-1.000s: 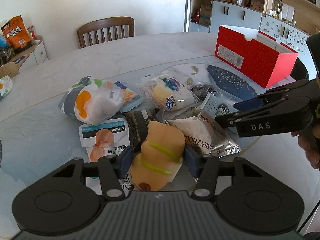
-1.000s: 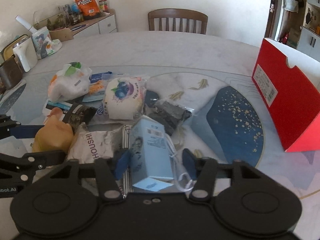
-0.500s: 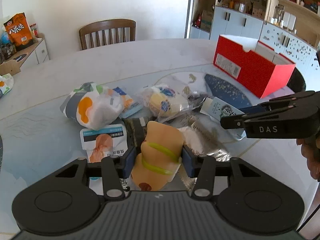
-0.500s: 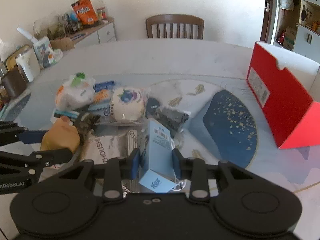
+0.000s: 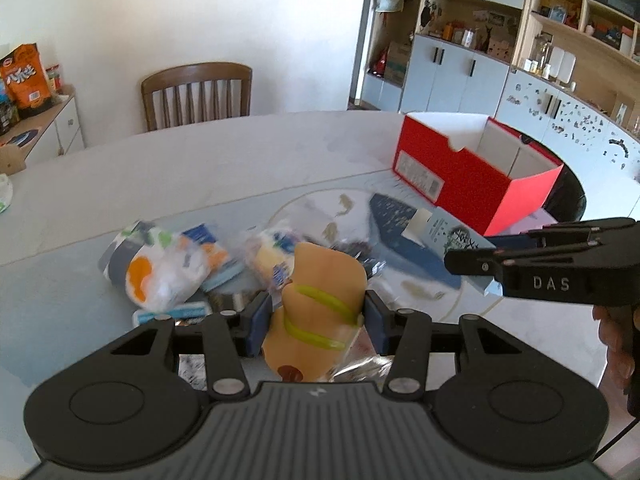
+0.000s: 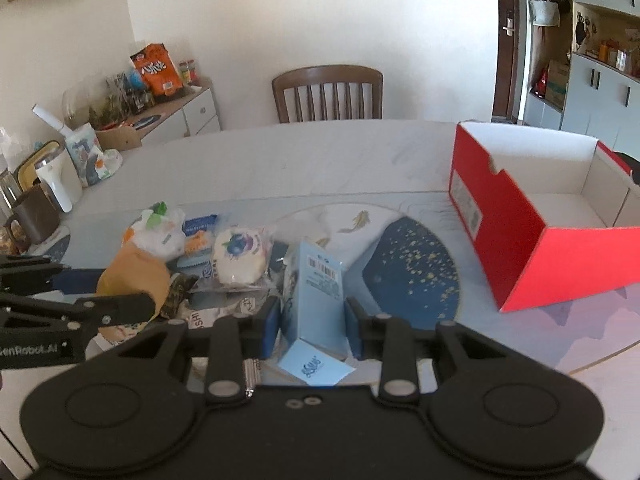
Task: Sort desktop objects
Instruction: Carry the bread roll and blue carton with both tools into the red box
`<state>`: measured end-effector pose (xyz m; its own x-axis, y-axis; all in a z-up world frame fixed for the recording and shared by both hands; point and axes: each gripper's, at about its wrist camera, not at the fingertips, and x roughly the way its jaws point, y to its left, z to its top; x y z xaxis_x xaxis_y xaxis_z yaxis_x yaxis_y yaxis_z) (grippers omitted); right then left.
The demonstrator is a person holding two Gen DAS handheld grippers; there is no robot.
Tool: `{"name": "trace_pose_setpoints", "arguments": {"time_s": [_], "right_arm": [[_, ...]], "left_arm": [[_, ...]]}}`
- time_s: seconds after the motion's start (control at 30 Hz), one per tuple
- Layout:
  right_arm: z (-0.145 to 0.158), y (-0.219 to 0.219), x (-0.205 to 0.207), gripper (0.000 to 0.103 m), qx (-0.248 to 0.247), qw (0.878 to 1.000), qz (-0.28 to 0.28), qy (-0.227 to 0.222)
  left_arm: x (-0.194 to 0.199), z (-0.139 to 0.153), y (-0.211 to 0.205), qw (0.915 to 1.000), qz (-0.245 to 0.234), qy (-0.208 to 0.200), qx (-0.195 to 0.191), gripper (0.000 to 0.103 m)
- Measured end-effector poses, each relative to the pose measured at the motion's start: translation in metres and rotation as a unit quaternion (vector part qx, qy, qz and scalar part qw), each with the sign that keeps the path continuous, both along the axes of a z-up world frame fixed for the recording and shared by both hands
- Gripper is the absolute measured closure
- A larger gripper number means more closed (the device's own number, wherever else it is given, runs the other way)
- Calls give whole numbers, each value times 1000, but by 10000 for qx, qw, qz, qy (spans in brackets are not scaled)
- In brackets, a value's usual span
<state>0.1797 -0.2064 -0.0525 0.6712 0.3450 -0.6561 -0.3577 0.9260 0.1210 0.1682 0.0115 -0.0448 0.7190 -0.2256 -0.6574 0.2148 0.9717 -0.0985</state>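
In the left wrist view my left gripper [image 5: 318, 322] is shut on a tan soft toy [image 5: 324, 276] with yellow-green bands, held above the pile. My right gripper [image 6: 312, 328] is shut on a light blue carton [image 6: 316, 288] with a barcode, also lifted off the table. Each gripper shows in the other's view: the right gripper [image 5: 472, 260] with the carton [image 5: 452, 232] on the right, the left gripper [image 6: 116, 290] with the toy [image 6: 132, 276] on the left. An open red box [image 6: 520, 240] stands on the table to the right.
Several snack packets lie below: a white and orange bag [image 5: 160, 276], a blueberry bun packet [image 6: 240, 256], a silver foil packet [image 6: 200, 316]. A blue and white round mat [image 6: 404, 268] lies before the red box. A wooden chair [image 6: 328, 94] stands behind the table. A mug [image 6: 34, 216] and jars sit far left.
Both grippers closed onto their things, the toy and the blue carton, and rose with them off the pile. The table and packets now look farther below.
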Motion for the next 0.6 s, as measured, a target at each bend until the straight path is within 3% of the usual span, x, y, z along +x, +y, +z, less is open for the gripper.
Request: {"name": "trace_pose_setpoints", "arguments": {"time_s": [0.3, 0.6], "right_arm": [[31, -59, 7, 70, 216, 9996, -161, -120], [57, -130, 35, 70, 186, 9985, -317, -401]], "left_arm": [[25, 32, -53, 9993, -291, -198, -87, 55], [66, 60, -132, 9968, -608, -485, -171, 55]]}}
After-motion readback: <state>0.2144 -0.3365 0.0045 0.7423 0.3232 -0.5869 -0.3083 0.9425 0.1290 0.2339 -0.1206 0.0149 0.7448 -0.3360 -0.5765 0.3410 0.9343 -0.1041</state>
